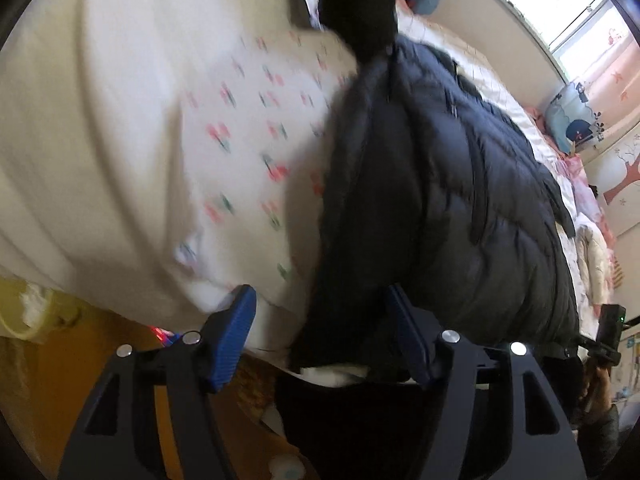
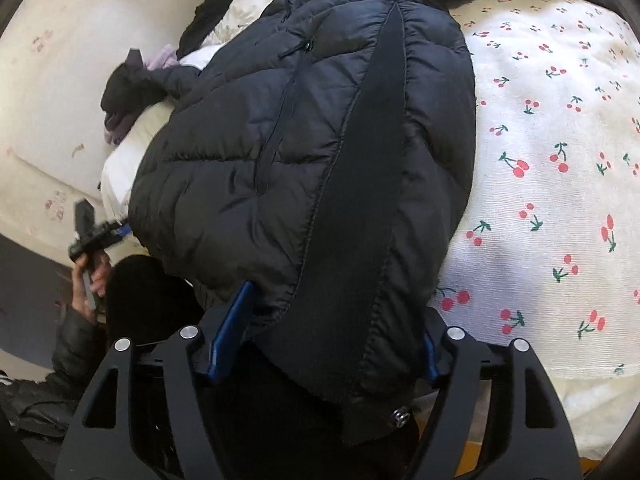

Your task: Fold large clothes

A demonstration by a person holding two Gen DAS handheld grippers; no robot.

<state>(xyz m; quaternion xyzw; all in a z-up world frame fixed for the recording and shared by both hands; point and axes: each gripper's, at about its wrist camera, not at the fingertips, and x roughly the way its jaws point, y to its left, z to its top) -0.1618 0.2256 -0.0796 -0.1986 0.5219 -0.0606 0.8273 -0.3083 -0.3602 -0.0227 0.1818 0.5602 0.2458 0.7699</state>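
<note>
A dark navy quilted puffer jacket [image 1: 452, 184] lies across a bed with a white cherry-print sheet [image 1: 240, 128]. My left gripper [image 1: 320, 320] is open at the bed's near edge, its blue pads on either side of the jacket's hem without pinching it. In the right wrist view the jacket [image 2: 304, 152] fills the middle. My right gripper [image 2: 332, 324] is open, and the jacket's hem and black side panel lie between its fingers. The left gripper [image 2: 116, 230], held in a hand, shows at the jacket's left edge.
The cherry-print sheet [image 2: 552, 168] spreads to the right of the jacket. A small pile of dark and purple clothes [image 2: 132, 92] lies beyond it. A blue cushion [image 1: 572, 124] sits near the window [image 1: 552, 4]. Orange floor [image 1: 120, 360] shows below the bed edge.
</note>
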